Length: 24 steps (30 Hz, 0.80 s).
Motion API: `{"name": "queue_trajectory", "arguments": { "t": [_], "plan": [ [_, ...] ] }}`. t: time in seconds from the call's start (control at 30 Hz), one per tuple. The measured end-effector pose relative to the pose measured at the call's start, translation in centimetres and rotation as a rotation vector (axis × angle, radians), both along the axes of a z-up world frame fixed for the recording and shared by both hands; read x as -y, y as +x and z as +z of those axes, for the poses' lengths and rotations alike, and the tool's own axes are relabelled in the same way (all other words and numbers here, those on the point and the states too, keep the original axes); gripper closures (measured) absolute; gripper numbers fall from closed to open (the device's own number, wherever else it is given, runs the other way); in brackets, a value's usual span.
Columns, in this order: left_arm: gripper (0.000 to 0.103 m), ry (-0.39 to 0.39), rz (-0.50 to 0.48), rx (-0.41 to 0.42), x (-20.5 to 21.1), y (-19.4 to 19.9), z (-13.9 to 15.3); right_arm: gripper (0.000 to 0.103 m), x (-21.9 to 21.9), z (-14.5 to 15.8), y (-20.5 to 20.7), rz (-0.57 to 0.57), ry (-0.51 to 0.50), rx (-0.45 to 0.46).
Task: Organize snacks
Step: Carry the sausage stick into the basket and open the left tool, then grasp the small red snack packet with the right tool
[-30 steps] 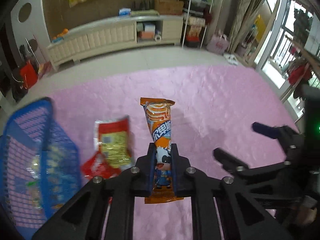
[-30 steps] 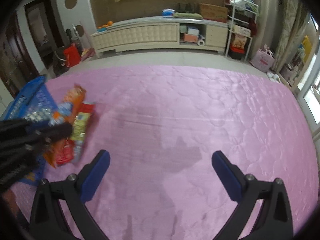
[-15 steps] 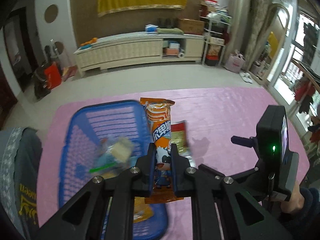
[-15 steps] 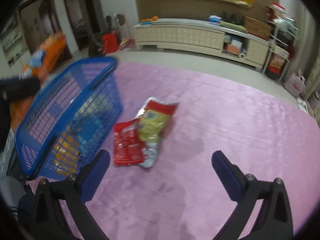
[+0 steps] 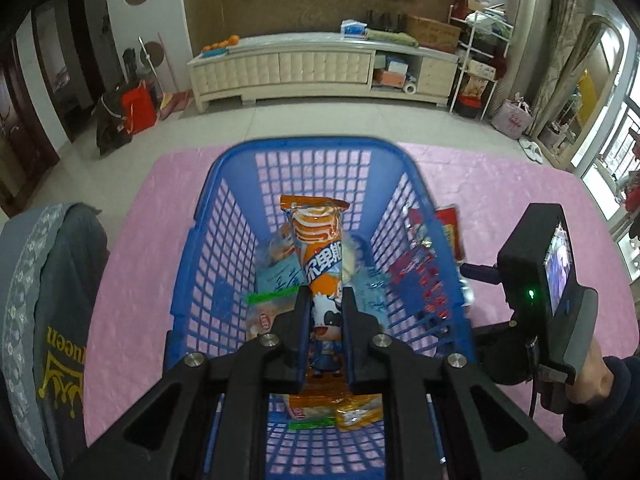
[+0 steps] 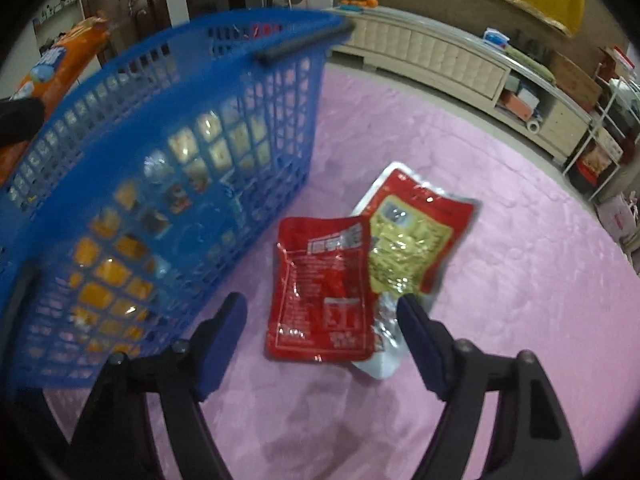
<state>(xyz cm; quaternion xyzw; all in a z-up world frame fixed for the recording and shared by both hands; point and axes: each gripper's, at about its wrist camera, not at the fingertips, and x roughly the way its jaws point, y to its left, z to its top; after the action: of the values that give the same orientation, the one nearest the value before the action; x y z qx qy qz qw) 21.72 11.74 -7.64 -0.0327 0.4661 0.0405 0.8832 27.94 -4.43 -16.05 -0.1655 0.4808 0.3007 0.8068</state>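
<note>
My left gripper (image 5: 325, 312) is shut on an orange snack stick packet (image 5: 318, 248) and holds it above the open blue basket (image 5: 224, 216), which has several snack packets inside. In the right wrist view the basket (image 6: 168, 152) stands at the left. A red packet (image 6: 324, 288) and a red-and-yellow packet (image 6: 408, 244) lie overlapping on the pink mat beside it. My right gripper (image 6: 322, 320) is open just above and around the red packet, not touching it.
The pink mat (image 5: 500, 200) covers the floor under the basket. A person's knee in dark clothing (image 5: 44, 300) is at the left. A long cream cabinet (image 5: 304, 68) stands along the far wall, with shelves at the right.
My left gripper has carried the orange packet from beside the basket to over its middle. My right gripper has moved left and down toward the two packets on the mat.
</note>
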Motion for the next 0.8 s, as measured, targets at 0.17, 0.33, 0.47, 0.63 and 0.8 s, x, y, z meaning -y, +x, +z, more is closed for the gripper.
{"name": "queue_trajectory", "arguments": {
  "t": [0.17,0.33,0.47,0.63,0.8],
  "plan": [
    [0.091,-0.009,0.004,-0.025,-0.5,0.4,-1.3,0.032,-0.6,-1.2,0.4,-0.006,-0.06,0.013],
    [0.091,-0.027,0.002,-0.039,-1.1,0.1,-1.9,0.057,-0.9,-0.9,-0.1,0.004,-0.038,0.012],
    [0.09,-0.051,-0.024,-0.037,-1.0,0.2,-1.8,0.087,-1.0,-0.1,-1.1,0.029,-0.012,0.04],
    [0.09,-0.054,-0.078,-0.04,-0.1,1.9,-1.6,0.098,-0.3,0.1,-1.0,0.007,0.035,-0.006],
    [0.09,-0.033,-0.136,-0.054,1.1,4.0,-1.7,0.098,1.8,0.6,-0.4,-0.041,0.125,-0.051]
  ]
}}
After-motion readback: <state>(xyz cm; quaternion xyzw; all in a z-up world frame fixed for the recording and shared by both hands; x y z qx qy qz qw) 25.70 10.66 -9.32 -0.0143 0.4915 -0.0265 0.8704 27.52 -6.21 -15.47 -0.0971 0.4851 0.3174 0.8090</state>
